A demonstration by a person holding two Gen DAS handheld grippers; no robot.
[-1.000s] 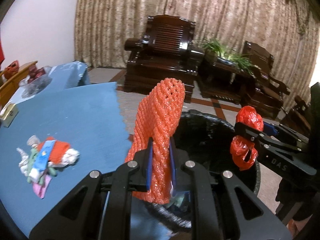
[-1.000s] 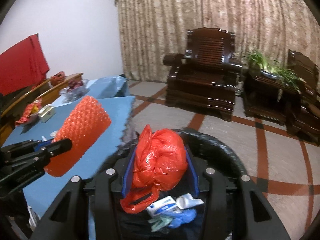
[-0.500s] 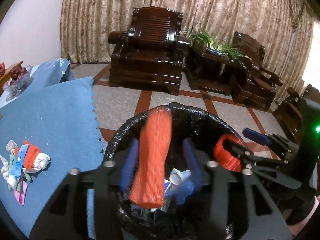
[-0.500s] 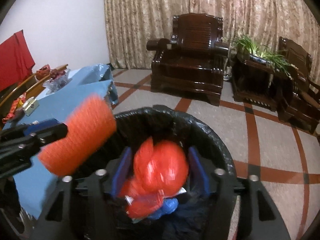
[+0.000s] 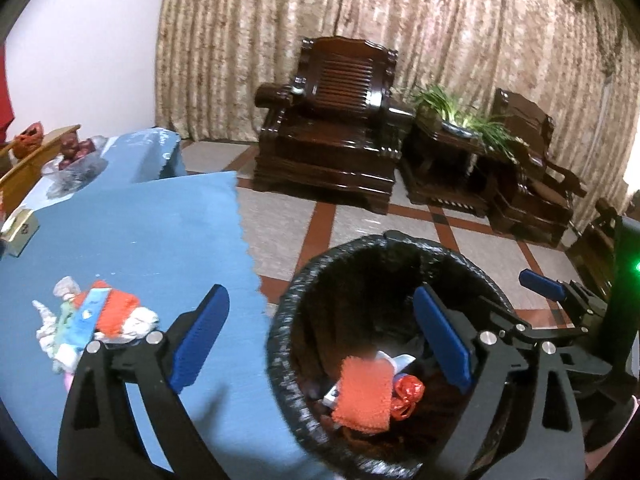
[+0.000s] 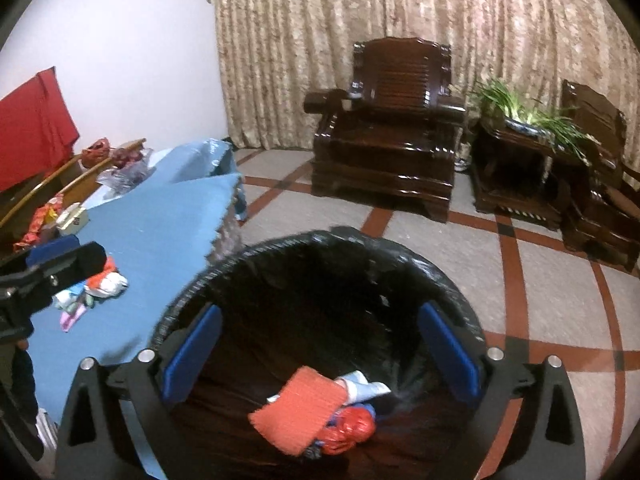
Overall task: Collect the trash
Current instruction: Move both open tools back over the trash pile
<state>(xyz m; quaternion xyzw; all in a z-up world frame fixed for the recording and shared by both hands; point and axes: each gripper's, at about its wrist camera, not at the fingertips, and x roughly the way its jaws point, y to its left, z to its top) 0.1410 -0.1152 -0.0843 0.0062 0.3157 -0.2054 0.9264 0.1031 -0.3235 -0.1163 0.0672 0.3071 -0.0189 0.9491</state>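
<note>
A black-lined trash bin [image 5: 280,344] [image 6: 280,248] stands on the floor beside the blue-clothed table [image 5: 140,240] [image 6: 160,216]. Inside it lie an orange foam net [image 5: 364,392] [image 6: 298,414], a crumpled red plastic bag [image 5: 408,394] [image 6: 348,430] and white and blue scraps. My left gripper [image 5: 320,336] is open and empty above the bin's left rim. My right gripper [image 6: 320,350] is open and empty over the bin. A small pile of mixed trash [image 5: 96,320] [image 6: 94,286] lies on the table.
Dark wooden armchairs [image 5: 336,148] [image 6: 388,128] and a side table with a green plant [image 5: 460,120] [image 6: 524,112] stand by the curtain. A small box [image 5: 18,228] and a bagged item [image 5: 76,160] sit at the table's far end.
Both grippers have opened wide. The orange foam net has dropped from my left gripper and the red bag from my right gripper into the bin.
</note>
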